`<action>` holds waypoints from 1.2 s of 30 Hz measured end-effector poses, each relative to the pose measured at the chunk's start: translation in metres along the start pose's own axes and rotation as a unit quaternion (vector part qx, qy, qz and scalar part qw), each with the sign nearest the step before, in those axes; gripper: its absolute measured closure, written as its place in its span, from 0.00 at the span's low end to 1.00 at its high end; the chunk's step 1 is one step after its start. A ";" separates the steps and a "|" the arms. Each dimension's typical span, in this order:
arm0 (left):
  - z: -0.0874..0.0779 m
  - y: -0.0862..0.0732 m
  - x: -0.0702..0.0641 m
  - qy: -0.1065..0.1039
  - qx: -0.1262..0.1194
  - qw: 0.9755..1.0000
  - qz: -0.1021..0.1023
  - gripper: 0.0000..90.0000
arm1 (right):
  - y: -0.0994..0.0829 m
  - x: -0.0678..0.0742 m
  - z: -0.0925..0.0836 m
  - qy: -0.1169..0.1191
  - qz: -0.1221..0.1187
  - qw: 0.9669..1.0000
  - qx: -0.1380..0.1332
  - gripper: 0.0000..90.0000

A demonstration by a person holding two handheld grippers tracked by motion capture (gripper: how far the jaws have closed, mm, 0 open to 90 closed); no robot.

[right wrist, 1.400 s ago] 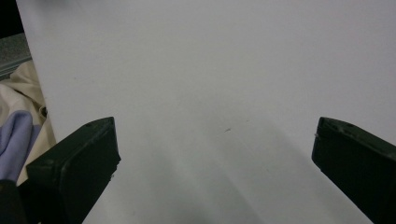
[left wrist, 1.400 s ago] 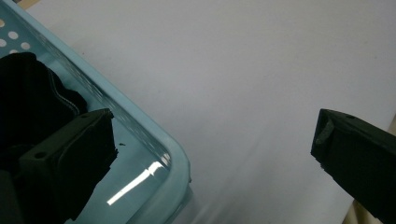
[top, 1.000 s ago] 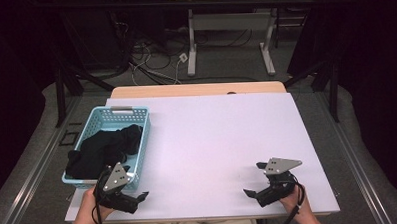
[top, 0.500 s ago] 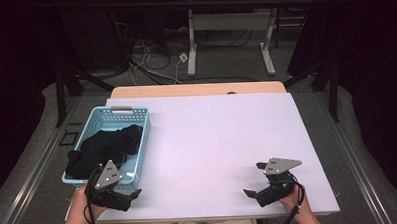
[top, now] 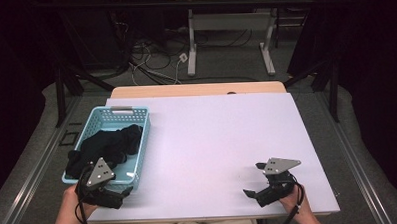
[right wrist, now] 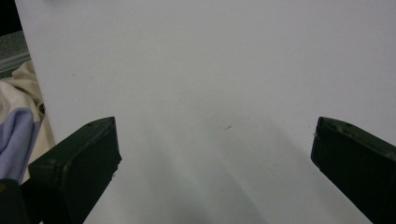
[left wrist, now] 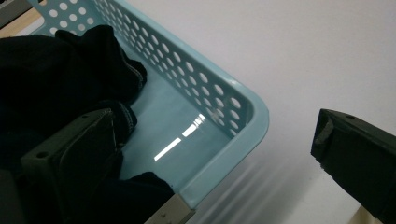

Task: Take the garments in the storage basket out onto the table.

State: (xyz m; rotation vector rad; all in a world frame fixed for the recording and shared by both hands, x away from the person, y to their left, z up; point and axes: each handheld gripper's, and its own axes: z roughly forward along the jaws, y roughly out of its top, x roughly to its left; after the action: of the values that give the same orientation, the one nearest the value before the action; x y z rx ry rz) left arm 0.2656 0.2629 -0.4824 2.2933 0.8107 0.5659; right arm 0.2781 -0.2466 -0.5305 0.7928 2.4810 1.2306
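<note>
From above, a light blue basket [top: 137,144] is sitting at the table's [top: 212,141] left edge, holding black clothes [top: 105,148]; the left gripper [top: 117,195] is hovering at its near corner, jaws apart. In the left gripper view, one jaw is hanging over the clothes [left wrist: 51,74], the other outside the basket [left wrist: 243,126]. In the right gripper view, jaws are gaping over bare table [right wrist: 224,70].

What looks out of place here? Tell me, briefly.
One small thing: the black clothing spills over the left rim of the light blue basket instead of lying inside. The left gripper is open at the basket's near corner; the right gripper is open over bare table.
</note>
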 end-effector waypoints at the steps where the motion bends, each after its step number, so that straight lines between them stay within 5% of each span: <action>1: -0.001 0.000 0.001 0.000 0.003 1.000 -0.001 0.00 | 0.000 0.000 0.000 0.000 0.000 1.000 0.000 0.01; 7: -0.008 -0.003 0.008 0.013 0.001 1.000 -0.017 0.00 | 0.000 0.001 0.001 0.000 0.002 1.000 -0.003 0.01; 19: -0.022 0.000 0.015 0.028 -0.001 1.000 -0.014 0.00 | 0.000 0.001 0.001 0.000 0.000 1.000 -0.004 0.01; 36: -0.036 0.004 0.033 0.077 -0.001 0.997 -0.031 0.00 | 0.000 0.001 0.002 0.001 -0.002 1.000 0.004 0.01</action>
State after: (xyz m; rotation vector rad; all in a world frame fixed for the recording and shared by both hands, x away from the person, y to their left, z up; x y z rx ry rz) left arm 0.2707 0.2976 -0.4480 2.2352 0.9516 0.7224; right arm 0.2785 -0.2446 -0.5316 0.7879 2.4880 1.2218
